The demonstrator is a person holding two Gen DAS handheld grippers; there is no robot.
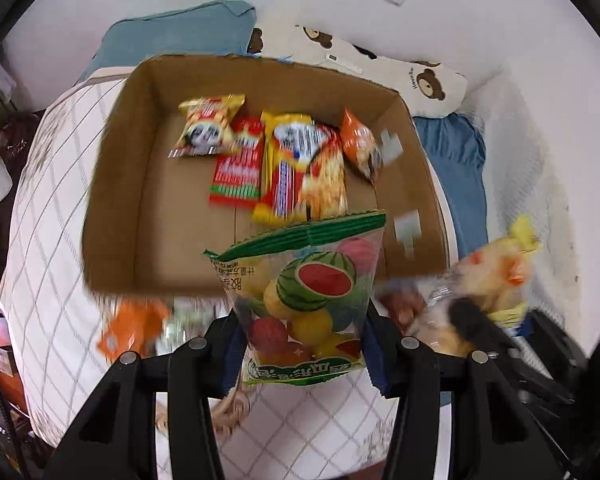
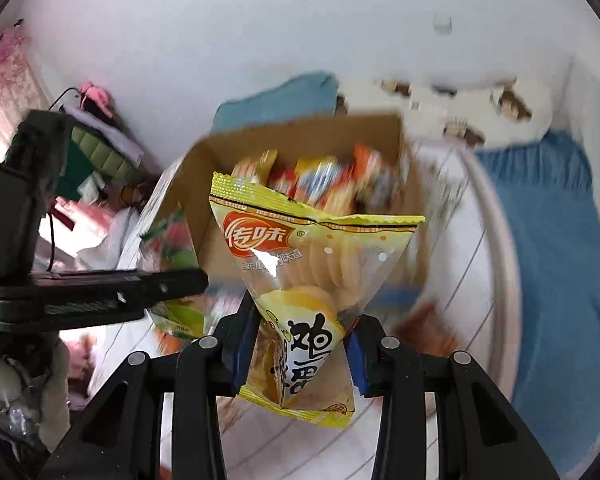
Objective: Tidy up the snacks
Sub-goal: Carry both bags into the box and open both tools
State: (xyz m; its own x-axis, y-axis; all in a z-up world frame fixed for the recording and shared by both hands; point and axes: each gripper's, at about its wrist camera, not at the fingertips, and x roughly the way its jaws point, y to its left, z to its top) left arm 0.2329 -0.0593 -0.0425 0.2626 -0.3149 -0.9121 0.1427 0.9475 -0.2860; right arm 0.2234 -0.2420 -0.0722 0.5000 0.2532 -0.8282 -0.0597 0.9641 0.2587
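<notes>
A bed with a white grid-patterned quilt [image 1: 52, 240] serves as the work surface, against a plain white wall. Nearest, the left claw [image 1: 304, 344] pinches a clear fruit-printed candy bag with a green top seam [image 1: 304, 292], lifted clear of the quilt. The right claw [image 2: 300, 356] pinches a yellow egg-cracker bag [image 2: 312, 264] by its lower half, so its top rises towards the box. Beyond both stands an open brown cardboard box [image 1: 112, 184], already holding several small red, yellow and orange snack packets [image 1: 284, 168]; both bags hang near its front edge, probably to be dropped in.
</notes>
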